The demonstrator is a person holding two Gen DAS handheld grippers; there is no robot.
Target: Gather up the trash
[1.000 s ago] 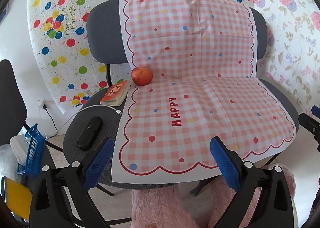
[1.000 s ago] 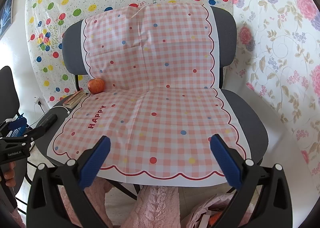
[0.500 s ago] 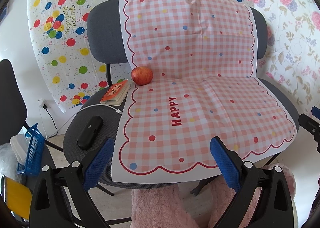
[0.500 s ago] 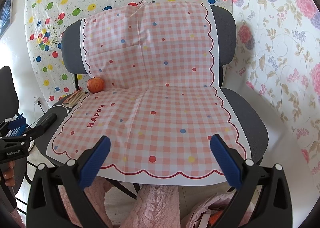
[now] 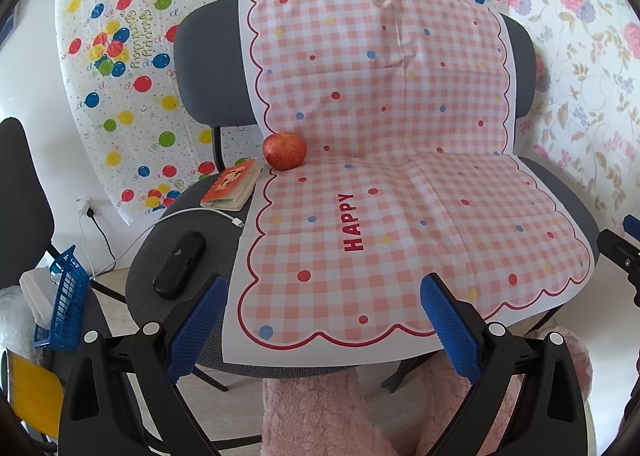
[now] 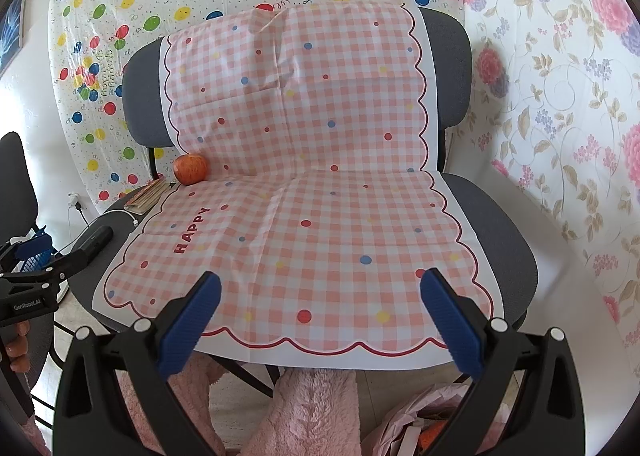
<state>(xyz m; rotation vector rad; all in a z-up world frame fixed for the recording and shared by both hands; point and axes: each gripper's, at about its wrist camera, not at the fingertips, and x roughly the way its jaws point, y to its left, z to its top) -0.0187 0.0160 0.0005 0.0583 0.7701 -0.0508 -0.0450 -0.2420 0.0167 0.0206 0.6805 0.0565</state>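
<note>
While the left gripper (image 5: pixel 322 308) hangs low before the grey chair (image 5: pixel 208 67), its blue fingers (image 5: pixel 198 326) stand wide apart with nothing between them. Seen through the left wrist camera, a pink checked sheet (image 5: pixel 400 175) printed HAPPY drapes over the chair's back and seat. At the back of the seat, on the sheet's edge, sits a red apple (image 5: pixel 285 151), well beyond the fingertips. Just beside the apple, off the sheet, lies a small orange booklet (image 5: pixel 234 188); a white cable (image 5: pixel 192 213) runs past it, and nearer the gripper a black case (image 5: pixel 180 264) rests on the bare seat. A blue basket (image 5: pixel 66 296) shows beside the chair. Pink fleece-covered legs (image 5: pixel 320 416) show beneath the gripper. What here counts as trash I cannot tell.

From the right wrist camera, the right gripper (image 6: pixel 320 312) is likewise held low in front of the chair (image 6: pixel 492 223), its fingers (image 6: pixel 448 320) spread apart and holding nothing, their tips level with the sheet's (image 6: pixel 320 195) front scalloped edge. The apple (image 6: pixel 191 168) sits far across the seat from it, at the sheet's back corner, with the booklet (image 6: pixel 150 195) and the case (image 6: pixel 94 242) beside it off the sheet. The left gripper's black frame (image 6: pixel 36 280) pokes in beside the chair, a fingertip of the hand (image 6: pixel 16 340) under it. Below the right gripper lies crumpled pink material (image 6: pixel 424 420) on the floor.
</note>
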